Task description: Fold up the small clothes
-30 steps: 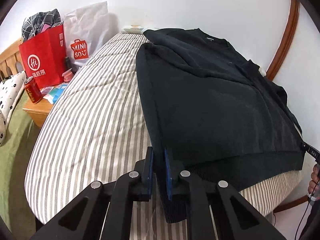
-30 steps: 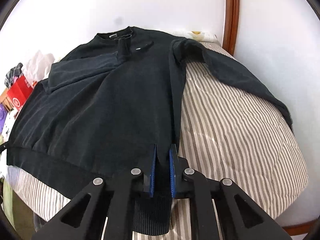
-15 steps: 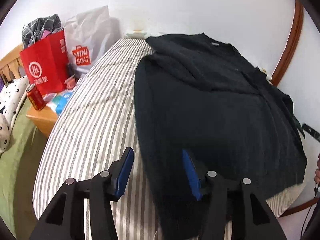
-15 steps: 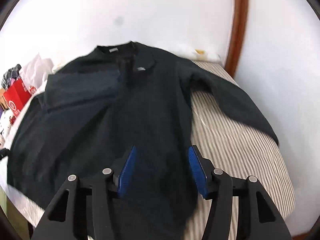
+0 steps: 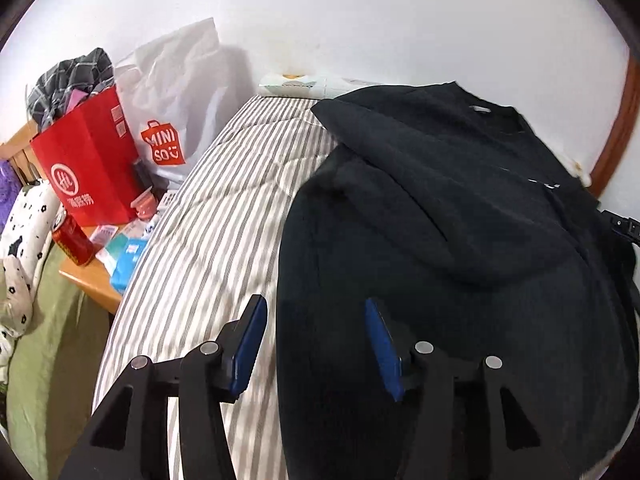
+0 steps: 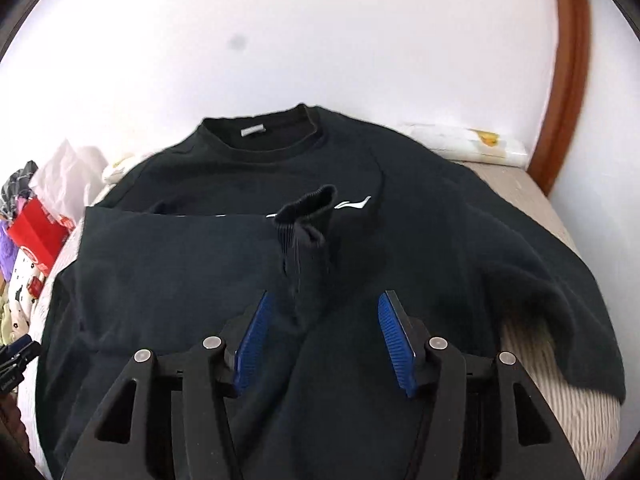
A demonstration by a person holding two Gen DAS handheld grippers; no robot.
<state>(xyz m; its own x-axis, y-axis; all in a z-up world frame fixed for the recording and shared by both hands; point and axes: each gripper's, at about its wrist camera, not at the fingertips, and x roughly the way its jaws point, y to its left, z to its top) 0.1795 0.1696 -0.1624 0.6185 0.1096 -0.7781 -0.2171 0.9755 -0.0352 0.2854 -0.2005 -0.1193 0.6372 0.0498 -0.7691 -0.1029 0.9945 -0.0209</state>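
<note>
A black sweatshirt [image 5: 440, 240] lies flat on the striped bed [image 5: 224, 220], collar toward the wall. In the right wrist view the sweatshirt [image 6: 400, 240] has its left sleeve [image 6: 172, 248] folded across the chest, with the ribbed cuff [image 6: 308, 216] standing up near the white logo. The other sleeve [image 6: 560, 300] trails off to the right over the bed [image 6: 560, 420]. My left gripper [image 5: 314, 312] hovers open above the garment's left side edge, holding nothing. Just short of the cuff, my right gripper [image 6: 325, 304] is open over the chest, empty too.
Left of the bed a wooden nightstand [image 5: 96, 276] carries a red paper bag [image 5: 88, 168], a white Miniso bag [image 5: 172, 112], a red can [image 5: 74, 240] and small packets. A white wall stands behind the bed, with brown wooden trim [image 6: 568, 60] at the right.
Both grippers were shut on the sweatshirt's bottom hem a second ago. They have let go, opened and moved up over the garment toward the collar.
</note>
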